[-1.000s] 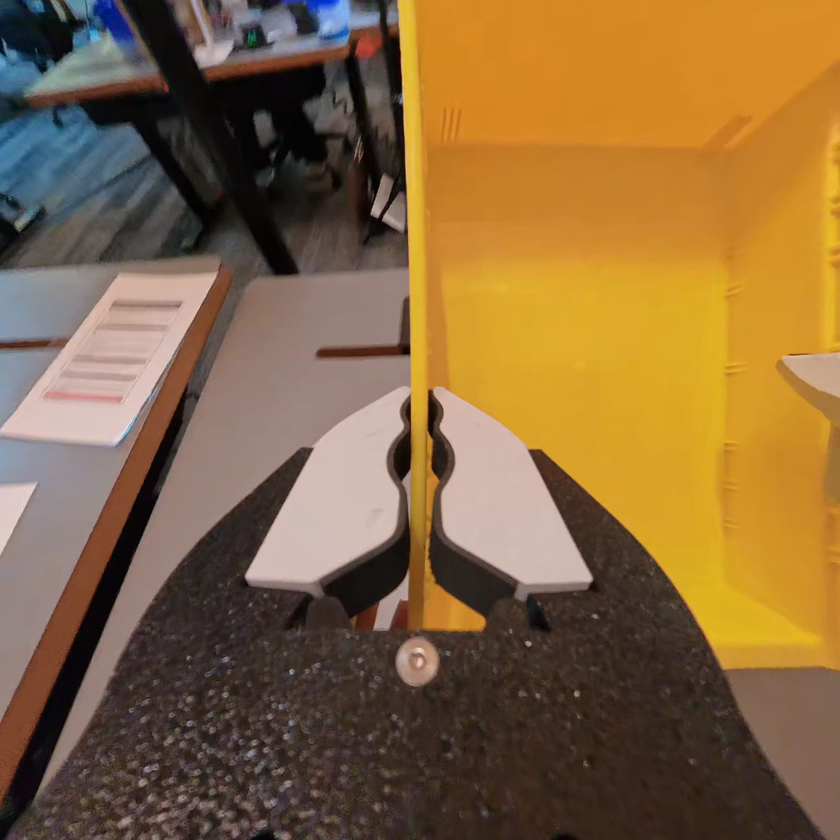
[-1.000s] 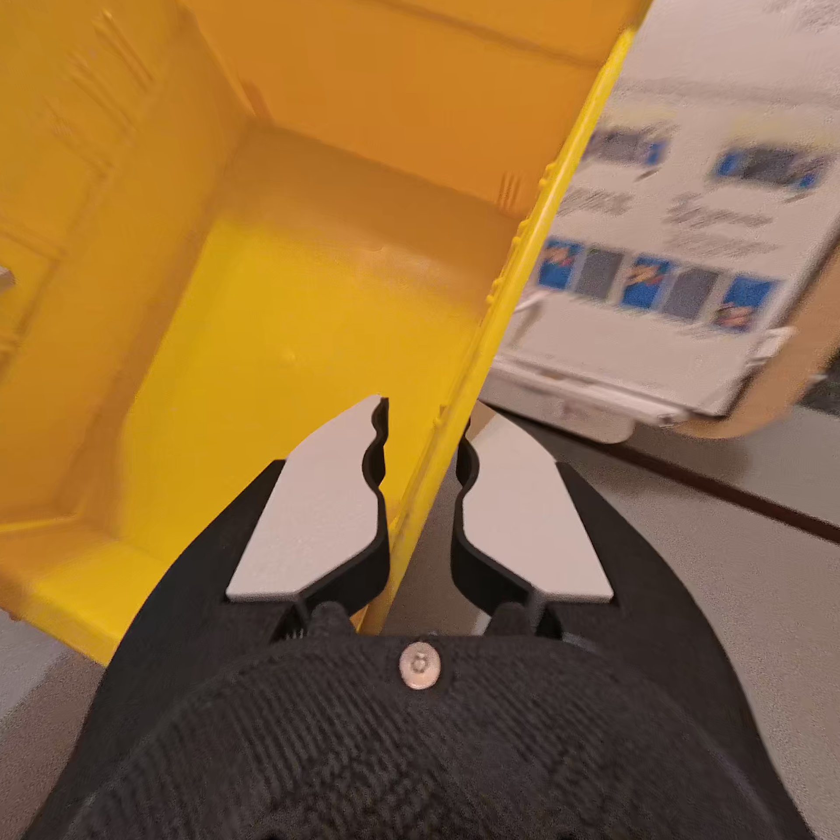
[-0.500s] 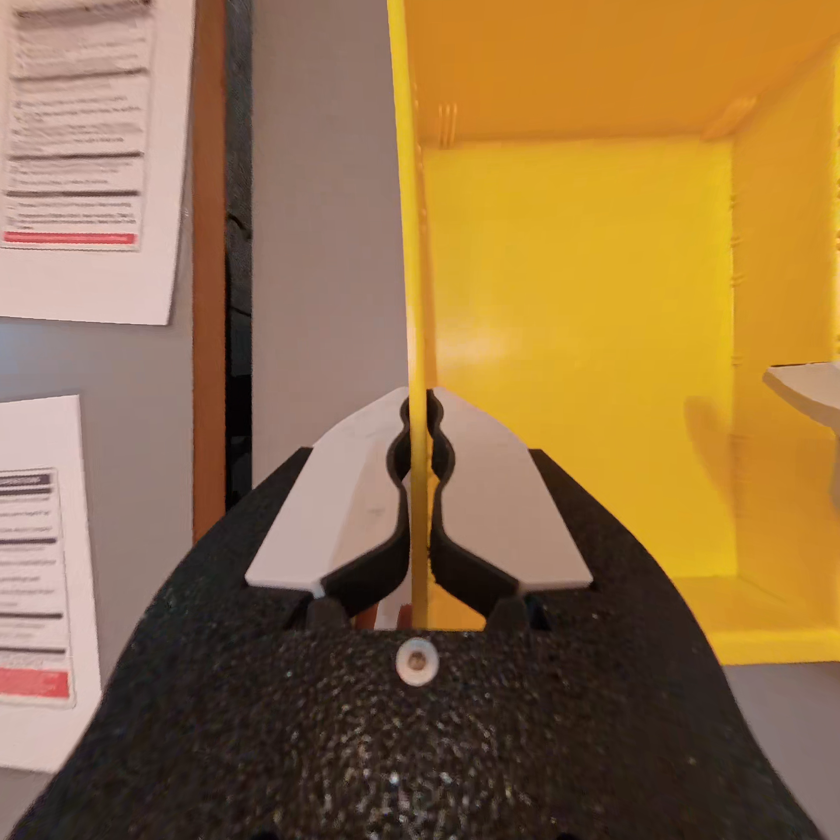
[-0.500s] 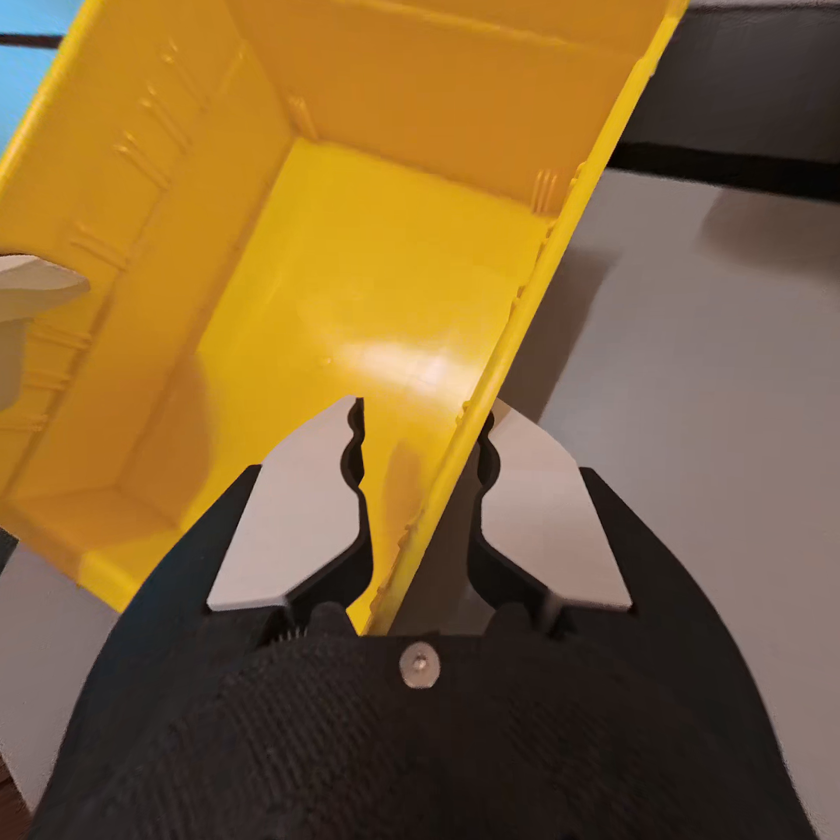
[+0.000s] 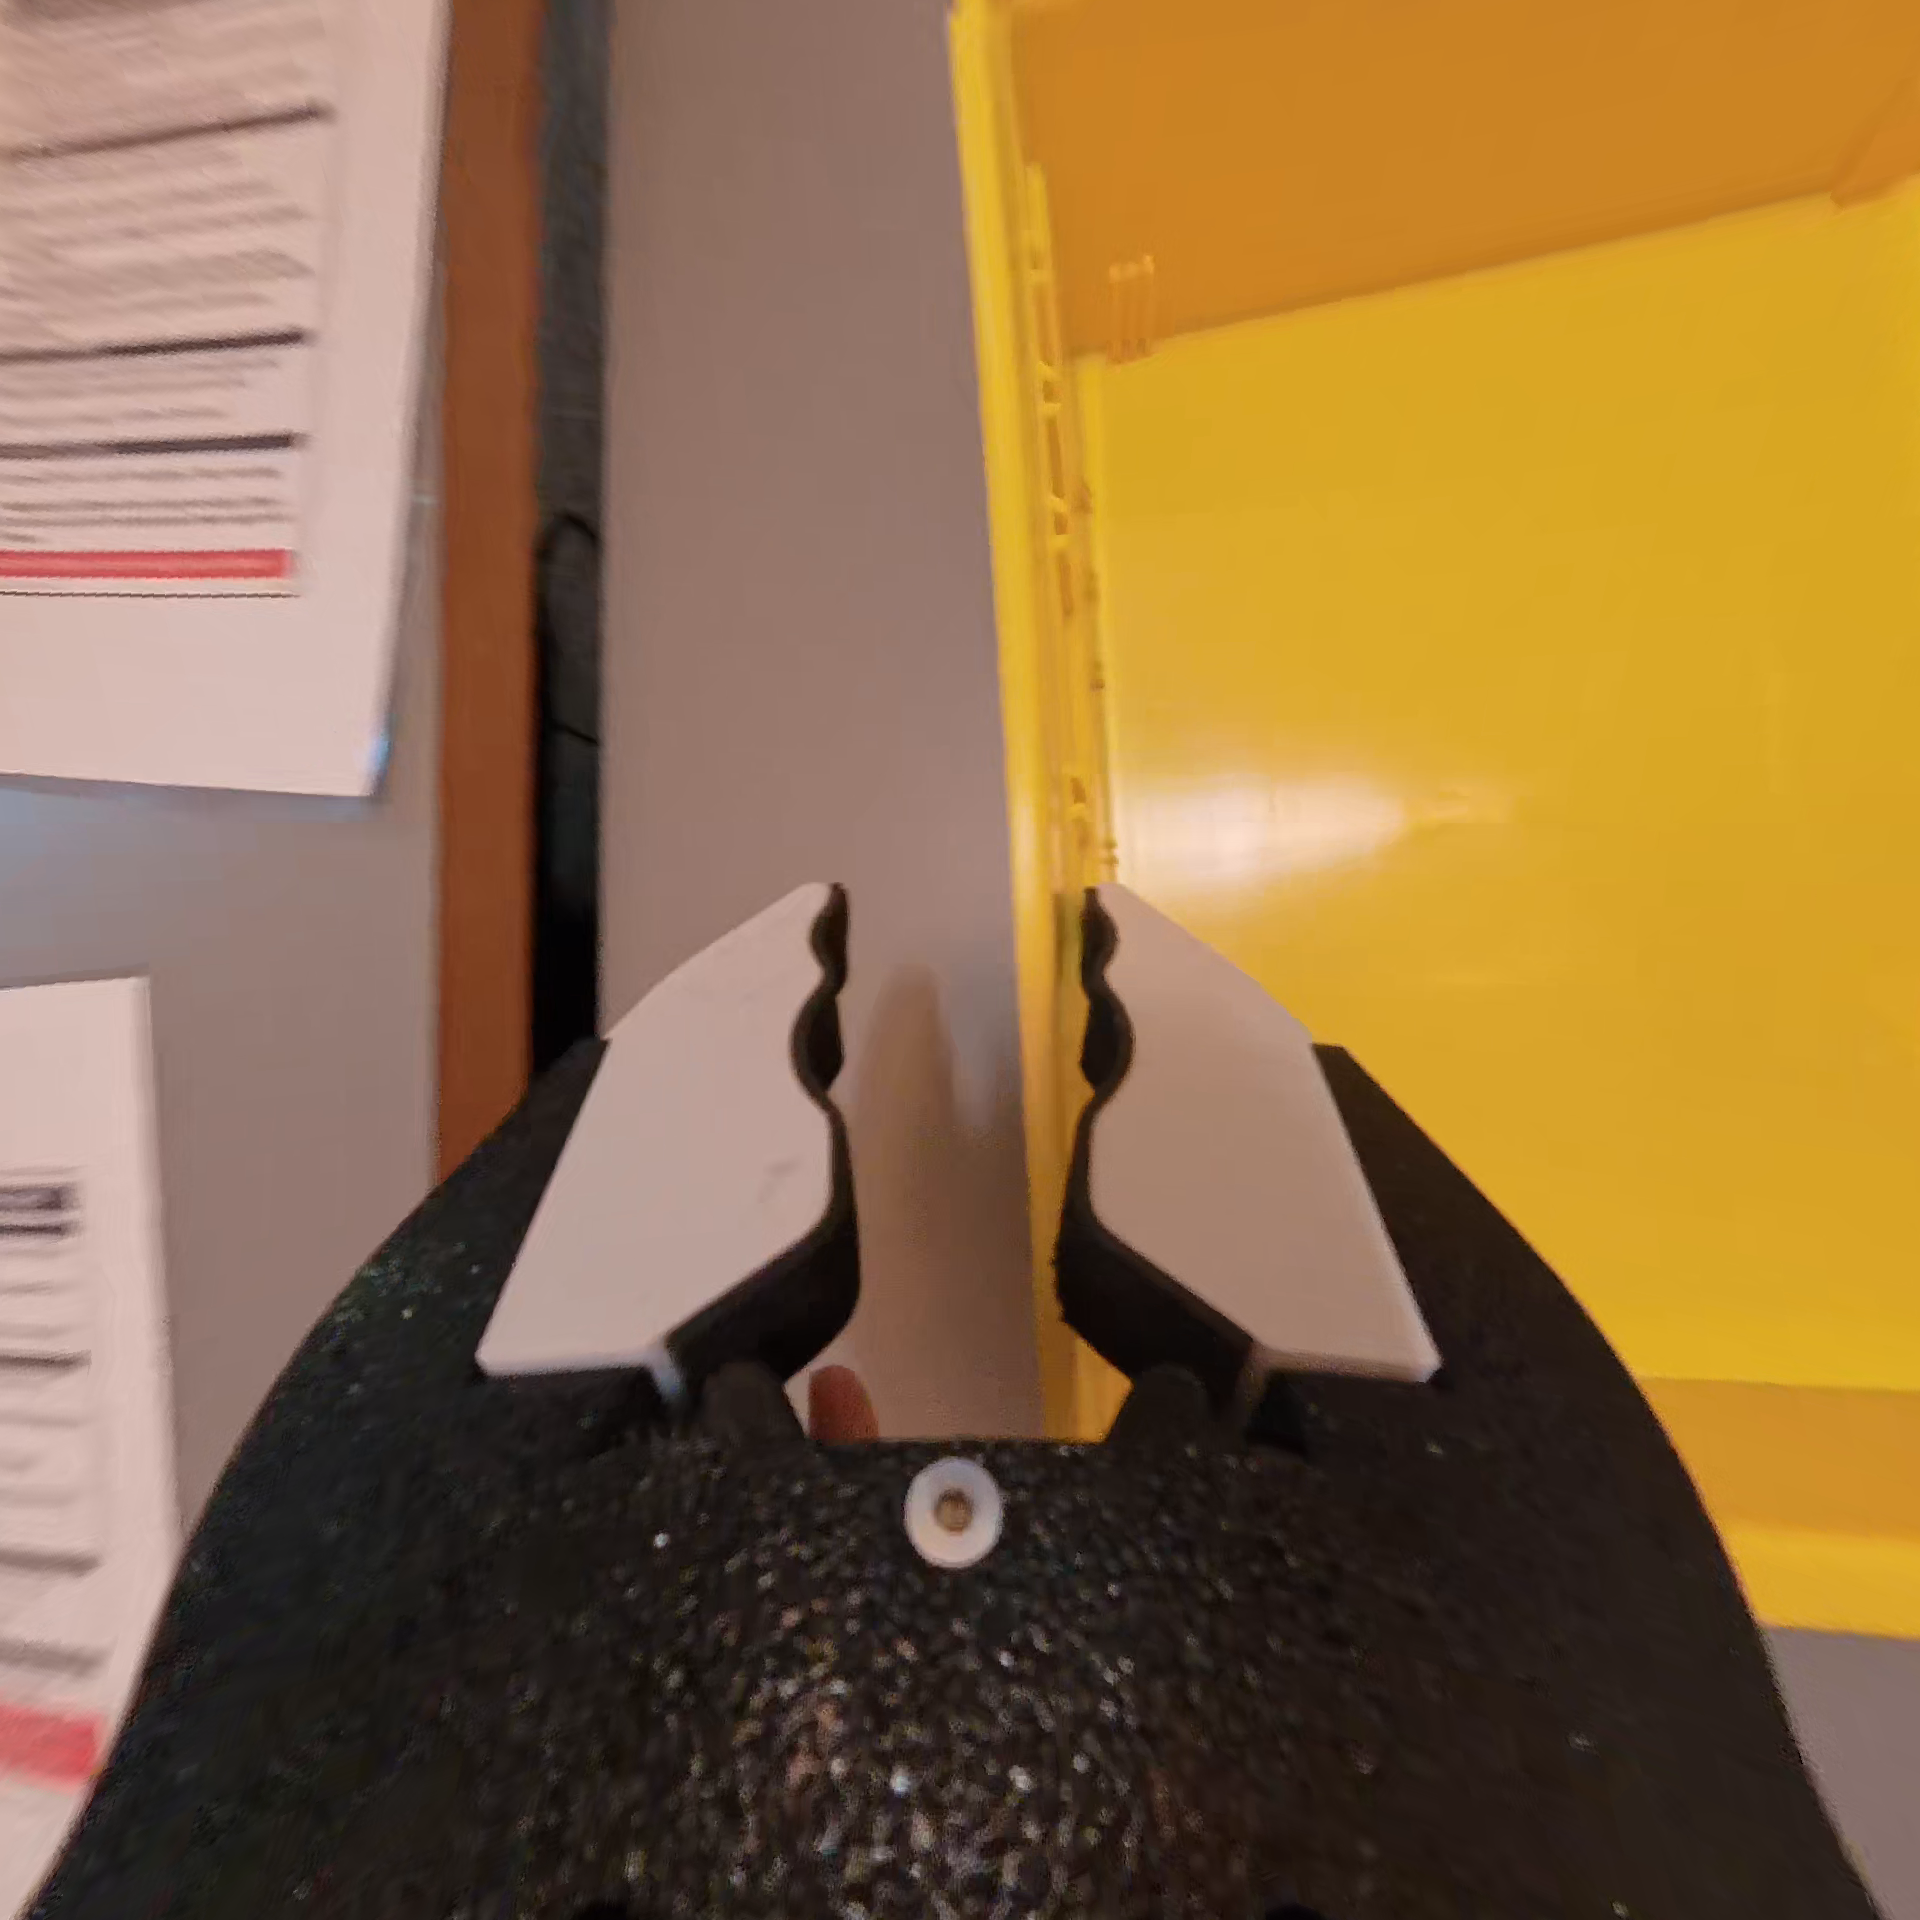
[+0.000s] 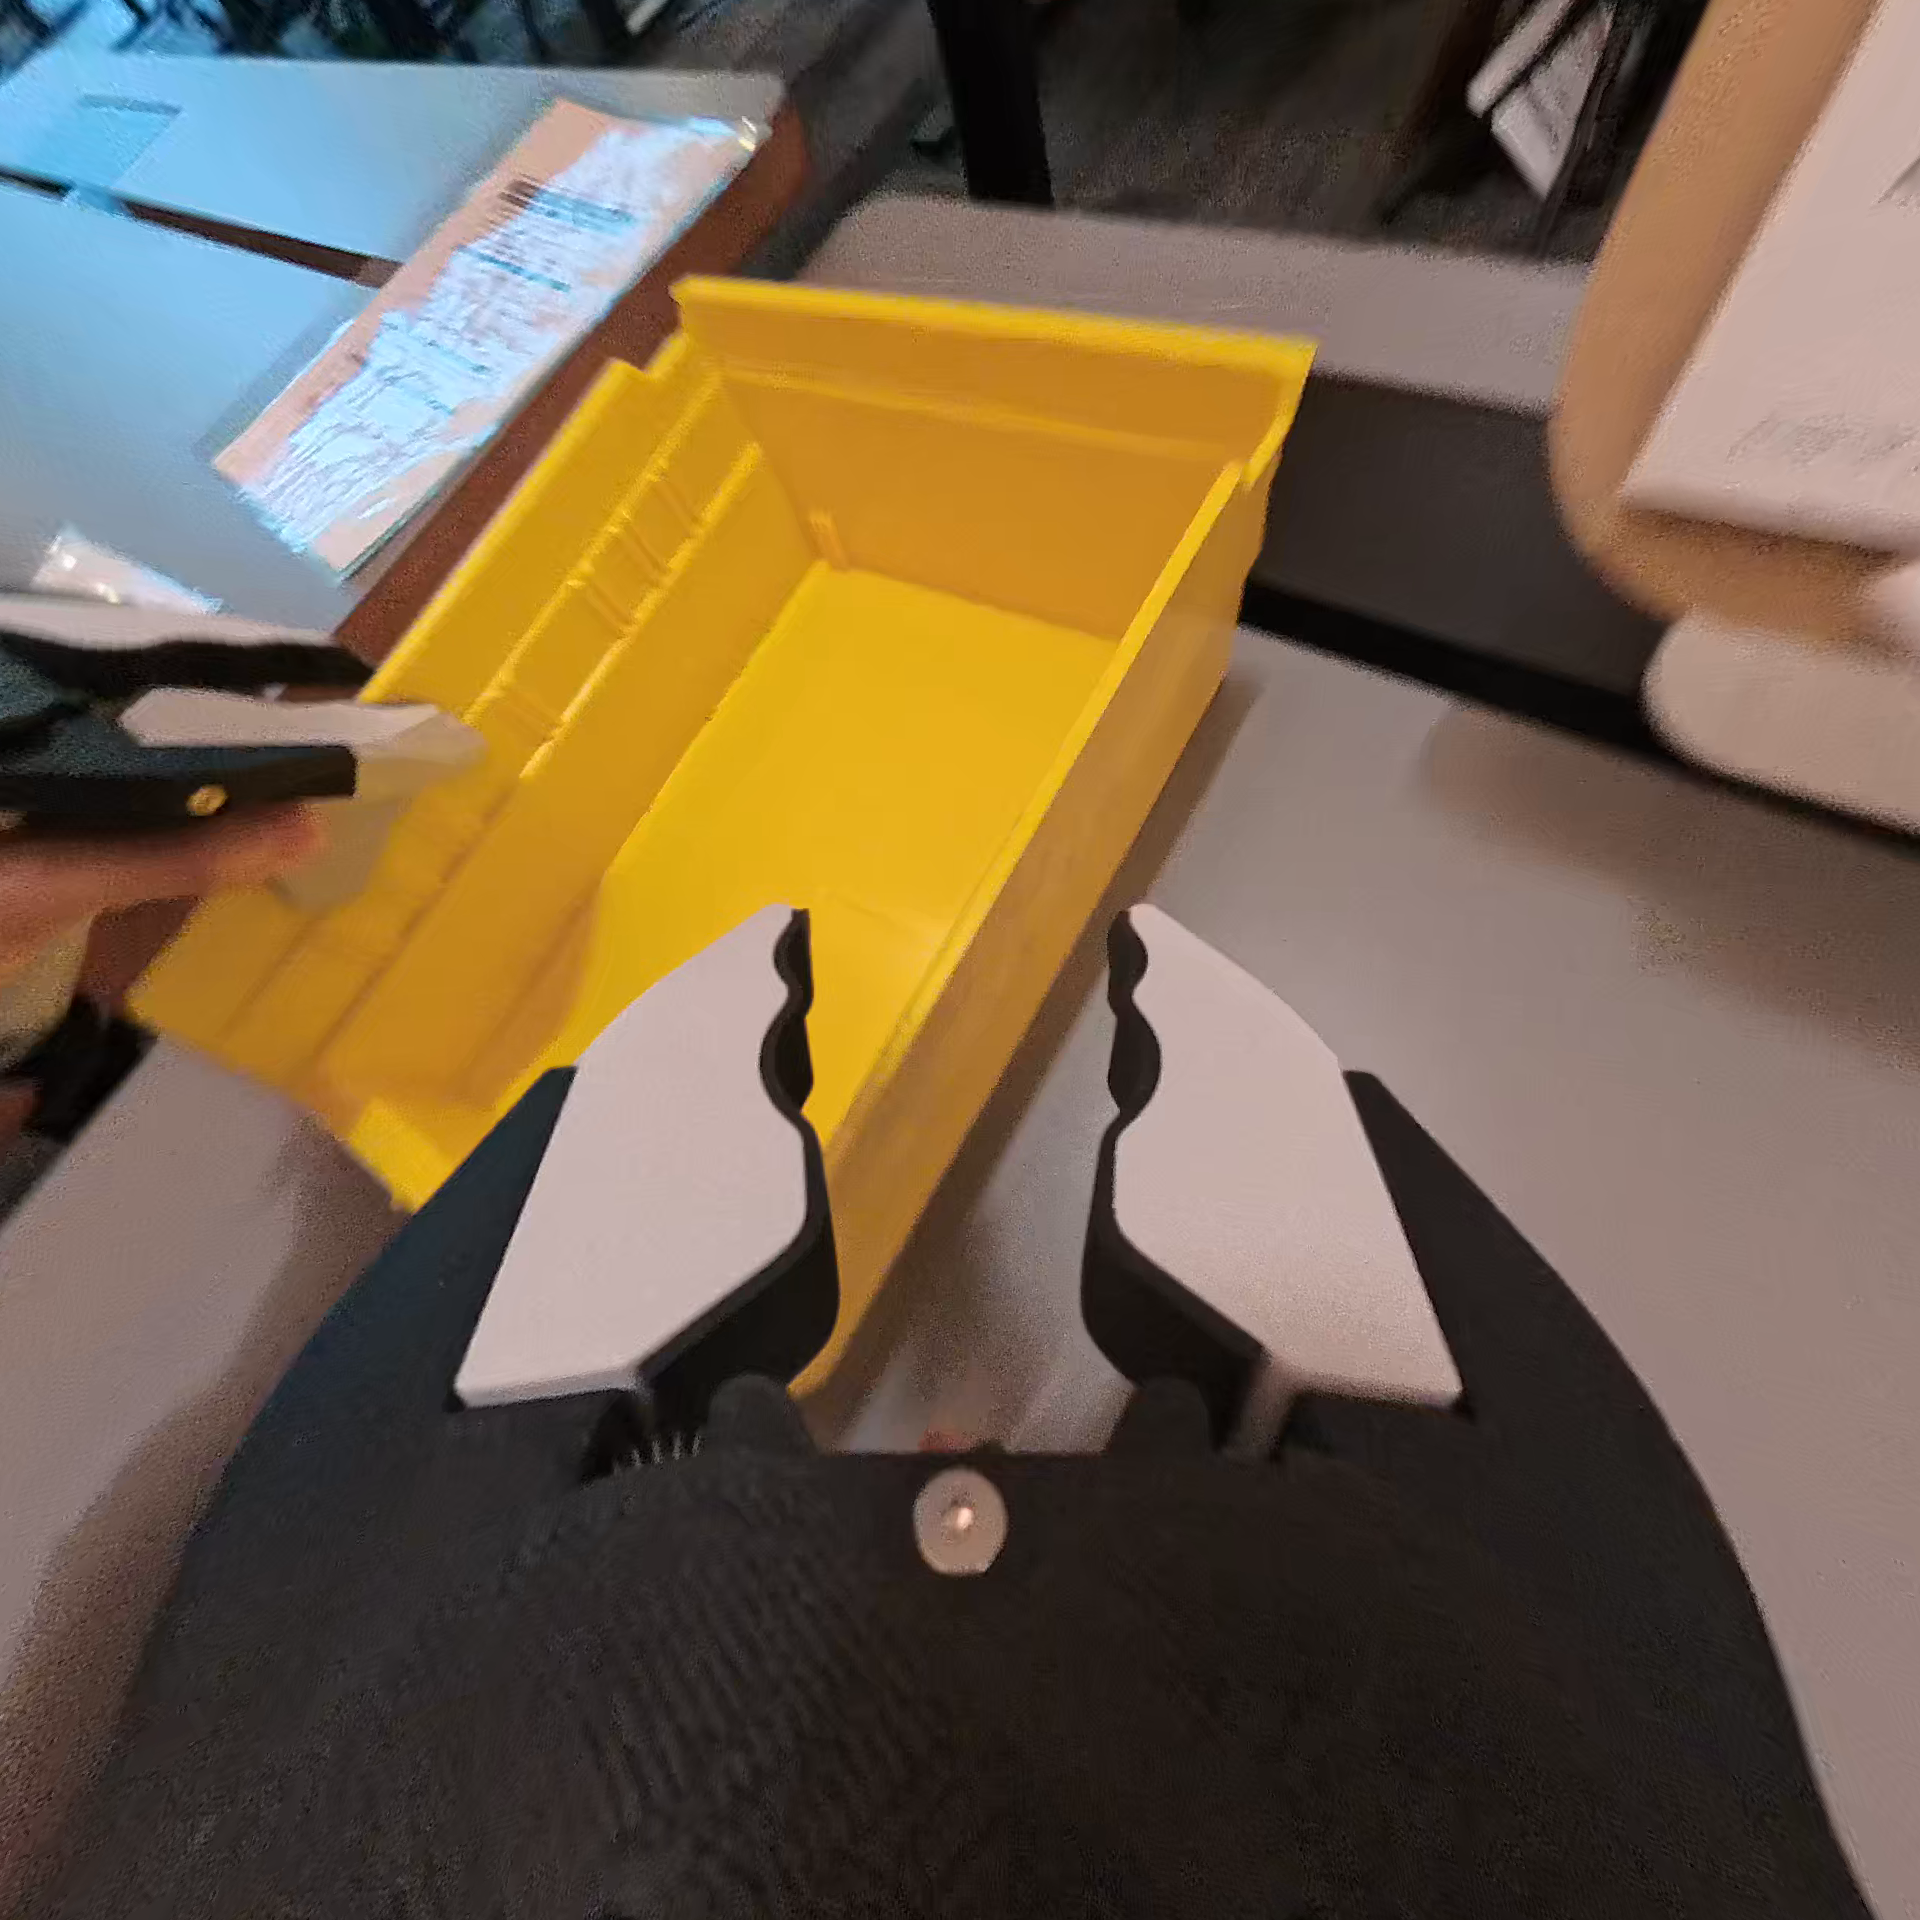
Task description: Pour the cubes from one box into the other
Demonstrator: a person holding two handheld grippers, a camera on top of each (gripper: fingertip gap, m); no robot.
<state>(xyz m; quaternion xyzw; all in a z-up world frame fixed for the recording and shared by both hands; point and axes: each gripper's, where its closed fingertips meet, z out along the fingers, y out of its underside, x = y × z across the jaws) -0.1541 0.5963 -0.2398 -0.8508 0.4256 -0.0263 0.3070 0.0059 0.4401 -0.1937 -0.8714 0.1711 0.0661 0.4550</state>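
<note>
The yellow box (image 5: 1455, 727) is empty and stands on the grey table (image 6: 1507, 935); no cubes and no second box are in view. My left gripper (image 5: 961, 904) is open and straddles the box's left wall, which runs close along the right finger's inner face without being clamped. In the right wrist view the box (image 6: 883, 727) lies ahead and slightly left. My right gripper (image 6: 958, 920) is open, drawn back at the box's near right corner, with the right wall's end by its left finger. The left gripper (image 6: 312, 748) and a hand show at the box's left wall.
Printed paper sheets (image 5: 156, 416) lie on the neighbouring table to the left, across a dark gap (image 5: 566, 623). A sheet in a plastic sleeve (image 6: 468, 312) lies behind the box. A pale bulky object (image 6: 1766, 468) stands at the far right.
Both grippers have opened and let go of the box walls. The box went from tilted and held to resting on the table. The right gripper has pulled back from it.
</note>
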